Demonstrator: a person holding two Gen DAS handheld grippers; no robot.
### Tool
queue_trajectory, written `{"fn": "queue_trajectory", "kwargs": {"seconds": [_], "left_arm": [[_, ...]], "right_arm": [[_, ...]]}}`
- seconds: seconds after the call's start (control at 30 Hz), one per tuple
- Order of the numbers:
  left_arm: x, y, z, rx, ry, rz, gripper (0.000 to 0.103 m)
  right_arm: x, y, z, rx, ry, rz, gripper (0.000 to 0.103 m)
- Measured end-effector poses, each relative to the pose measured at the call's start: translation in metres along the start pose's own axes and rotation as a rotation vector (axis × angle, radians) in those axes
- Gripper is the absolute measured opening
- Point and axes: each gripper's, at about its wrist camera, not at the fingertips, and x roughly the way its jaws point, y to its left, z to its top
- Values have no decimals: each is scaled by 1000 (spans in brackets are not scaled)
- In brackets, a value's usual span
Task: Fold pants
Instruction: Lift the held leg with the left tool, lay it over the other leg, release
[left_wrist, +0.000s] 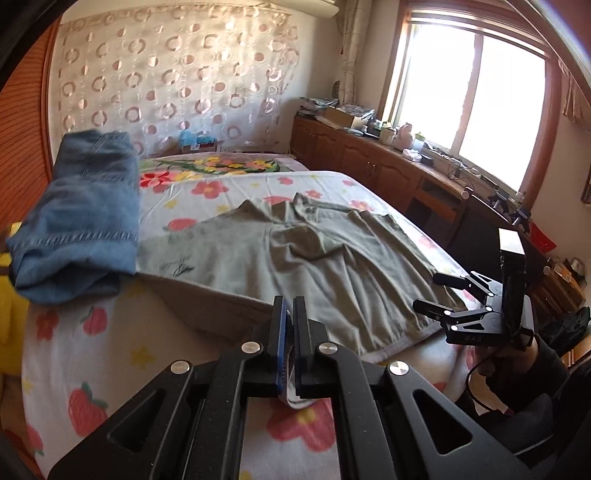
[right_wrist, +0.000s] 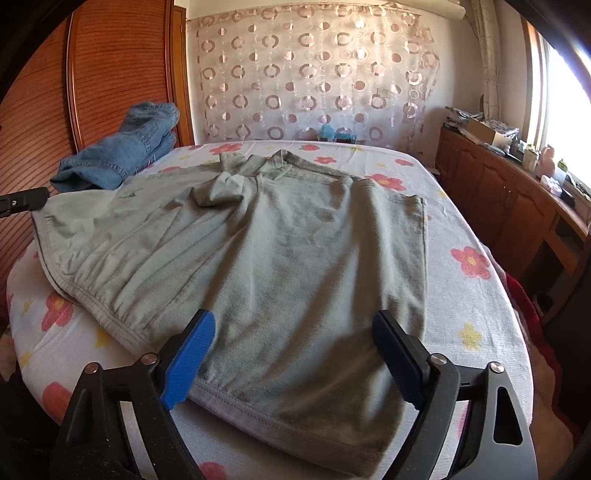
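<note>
The grey-green pants (right_wrist: 280, 236) are lying spread across the bed (right_wrist: 480, 302), on its flower-print cover, with the waistband nearest the cameras and one part folded over near the far end. The left hand-held gripper (left_wrist: 289, 325) is showing its jaws pressed together on a thin edge of pale cloth – most likely the pants' hem, though the blur is keeping that uncertain. The right hand-held gripper (right_wrist: 293, 354) is hovering over the near waistband with its jaws standing wide apart, the cloth lying under them and neither pad pressing on it. A folded pair of blue jeans (right_wrist: 122, 155) is sitting at the far left corner of the bed, just beside the pants' edge and against the wooden wardrobe (right_wrist: 110, 74). Along the right wall, a cluttered wooden cabinet (right_wrist: 498, 192) is running beneath the bright window (left_wrist: 469, 96) – well apart from the pants.
</note>
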Motion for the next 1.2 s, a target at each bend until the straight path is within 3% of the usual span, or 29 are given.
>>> {"fn": "queue_trajectory", "kwargs": {"seconds": [0.6,0.77,1.0,1.07,1.13,1.2], "left_arm": [[55,-68,64,136,18,-146,4],[80,-77,65,150,61,-114,4],[83,-76,56,154,94,-53,5],[80,-73,54,166,94,-16,11],[77,-67,50,168,81,6,47],[75,-60,47,157,78,6,62]], "right_arm": [[1,-13,7,42,-32,-12,82],[4,-15,4,58,-38,-4,82],[9,-20,1,79,-43,-2,82],[10,-19,2,88,-44,4,82],[12,-18,3,92,-46,13,82],[12,-17,4,85,-51,17,79]]}}
